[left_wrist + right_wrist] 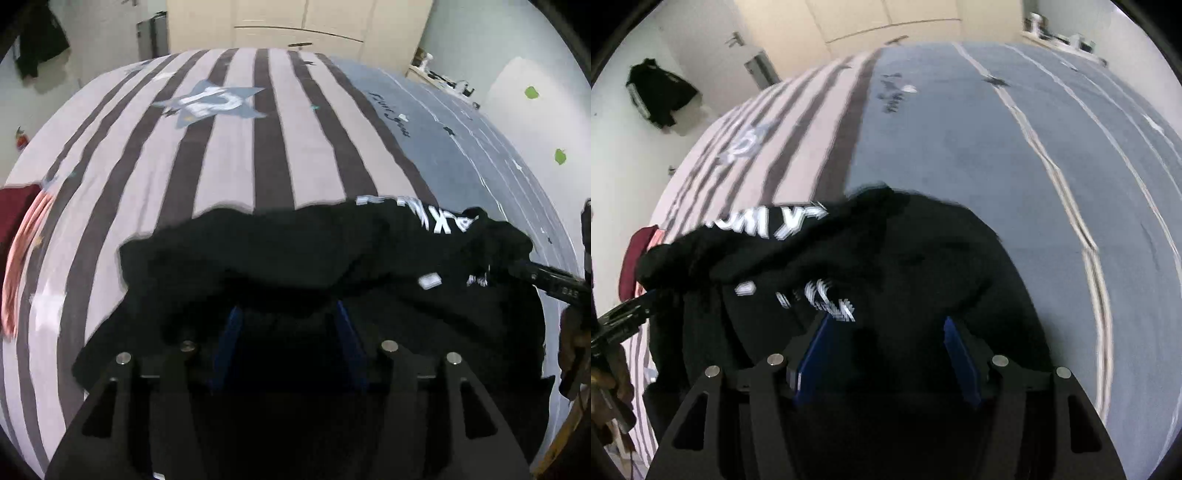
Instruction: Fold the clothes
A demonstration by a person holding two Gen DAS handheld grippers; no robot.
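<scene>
A bed is being shown across both views, covered by a sheet that is striped dark and pale on its left part and plain grey-blue on its right part. A black garment with white lettering is being held bunched over the near edge of the bed, astride the line where the stripes are meeting the grey-blue part. The left gripper is being seen with its blue fingers spread apart and black cloth lying between them; whether the cloth is being pinched cannot be told. The right gripper is likewise being seen with blue fingers parted and the garment draped between them, and its grip cannot be told either. A red and pink cloth is being left at the left edge of the bed. A dark garment is being hung on the wall beyond the bed's far left corner.
</scene>
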